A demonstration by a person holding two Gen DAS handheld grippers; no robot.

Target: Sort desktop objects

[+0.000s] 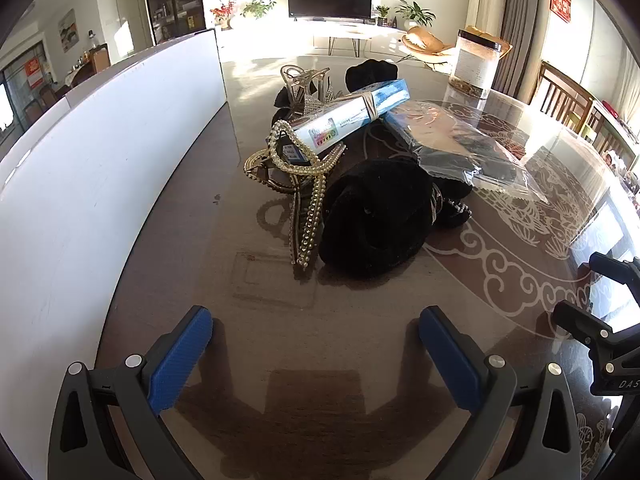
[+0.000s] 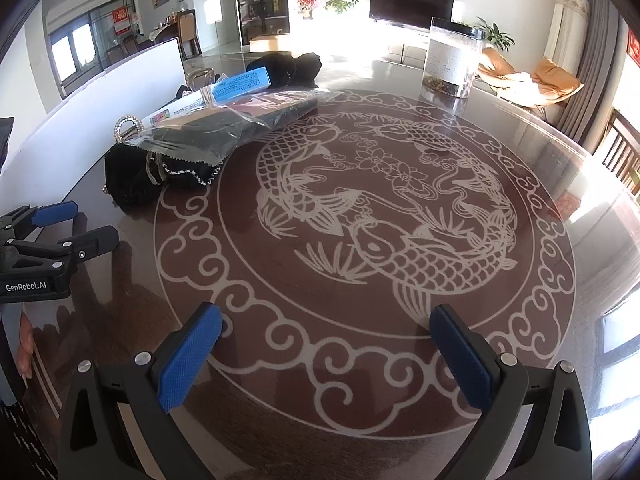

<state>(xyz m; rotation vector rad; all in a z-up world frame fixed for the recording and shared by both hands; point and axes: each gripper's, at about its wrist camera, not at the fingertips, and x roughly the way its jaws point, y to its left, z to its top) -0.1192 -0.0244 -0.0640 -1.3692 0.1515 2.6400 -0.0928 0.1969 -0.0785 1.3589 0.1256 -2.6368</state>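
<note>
Since the left gripper [image 1: 316,344] is spread wide and empty just short of the pile, grabbing the black velvet scrunchie [image 1: 374,216] could drag the pearl hair clip [image 1: 308,184] tangled alongside. Over on the right view, the right gripper [image 2: 326,354] hangs released over bare table [image 2: 400,400]; the plastic pouch [image 2: 224,128] probably slides off the stack if bumped.

Right gripper [image 2: 326,354] wide open over fish-patterned table [image 2: 400,208]; left gripper [image 2: 76,222] near black pile [image 2: 132,176]; jar [image 2: 450,60] far side.
</note>
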